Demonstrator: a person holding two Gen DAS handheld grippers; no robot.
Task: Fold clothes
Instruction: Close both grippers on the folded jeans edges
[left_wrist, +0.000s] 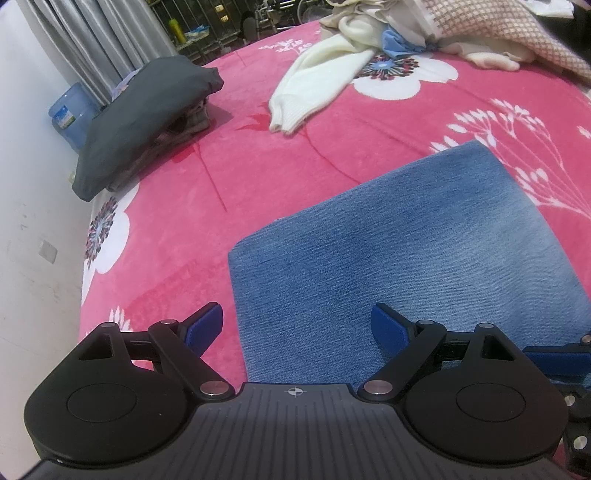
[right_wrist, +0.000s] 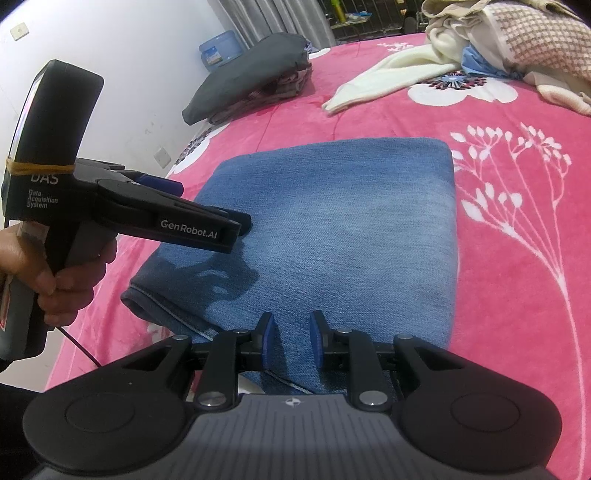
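Note:
A folded pair of blue jeans (left_wrist: 406, 251) (right_wrist: 332, 229) lies flat on the pink flowered blanket (left_wrist: 177, 221) (right_wrist: 517, 258). My left gripper (left_wrist: 297, 325) (right_wrist: 212, 205) hovers over the jeans' left side, jaws wide open and empty; a hand (right_wrist: 66, 280) holds its handle. My right gripper (right_wrist: 292, 341) sits at the jeans' near edge with its blue pads (right_wrist: 266, 345) a narrow gap apart. Flat denim shows through the gap and nothing looks pinched. Its fingers also show at the right edge of the left wrist view (left_wrist: 554, 357).
A dark grey folded pile (left_wrist: 147, 110) (right_wrist: 251, 74) rests at the bed's far left. A cream sweater (left_wrist: 314, 85) (right_wrist: 388, 77) trails from a heap of clothes (left_wrist: 480, 33) (right_wrist: 498, 37) at the back. A white wall (left_wrist: 33, 258) and a water bottle (left_wrist: 72, 114) border the left side.

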